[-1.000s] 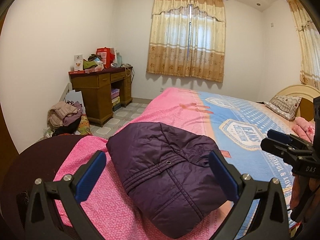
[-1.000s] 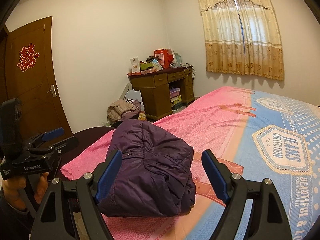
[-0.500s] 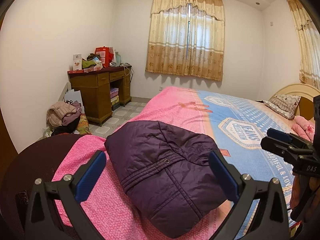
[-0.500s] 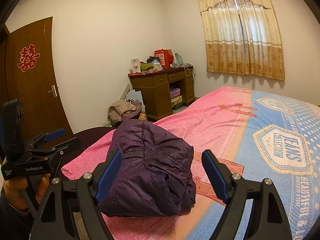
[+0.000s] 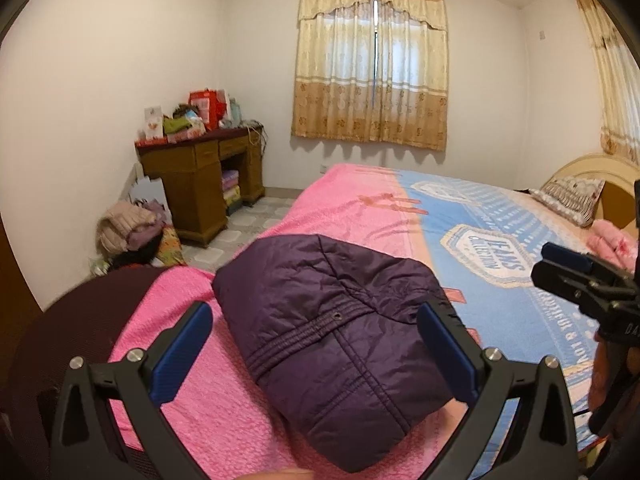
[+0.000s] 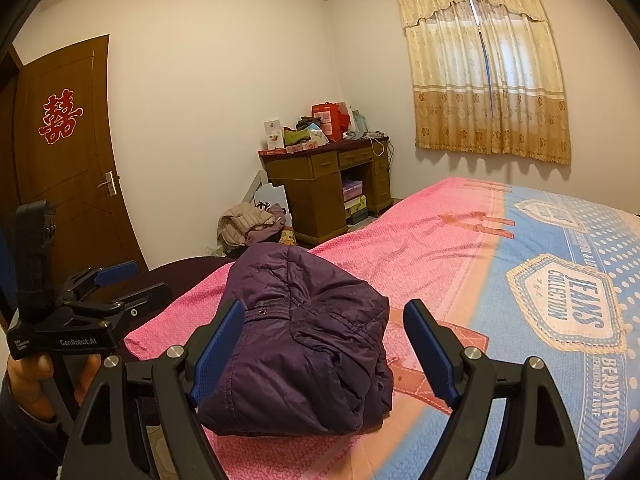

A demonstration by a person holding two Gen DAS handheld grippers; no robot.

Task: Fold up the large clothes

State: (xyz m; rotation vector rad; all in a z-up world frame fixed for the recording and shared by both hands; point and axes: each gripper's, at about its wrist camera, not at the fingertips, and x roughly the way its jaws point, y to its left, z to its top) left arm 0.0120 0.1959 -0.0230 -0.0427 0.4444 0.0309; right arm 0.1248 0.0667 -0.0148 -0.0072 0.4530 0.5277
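A dark purple padded jacket [image 5: 336, 332] lies folded into a compact bundle near the foot corner of the bed; it also shows in the right wrist view [image 6: 304, 344]. My left gripper [image 5: 316, 356] is open and empty, held above and just short of the bundle. My right gripper [image 6: 324, 350] is open and empty, also just short of the bundle, on its other side. The right gripper shows at the right edge of the left wrist view [image 5: 580, 276], the left gripper at the left of the right wrist view [image 6: 92, 296]. Neither touches the jacket.
The bed [image 6: 500, 264] has a pink and blue cover, with a pillow [image 5: 572, 198] at its head. A wooden desk [image 5: 204, 176] with clutter stands by the far wall, a pile of clothes [image 5: 128, 228] on the floor beside it. A brown door [image 6: 68, 152] is at the left.
Both grippers stay open and nearly still. The left wrist view has shifted slightly, so the jacket sits a little lower and nearer in it.
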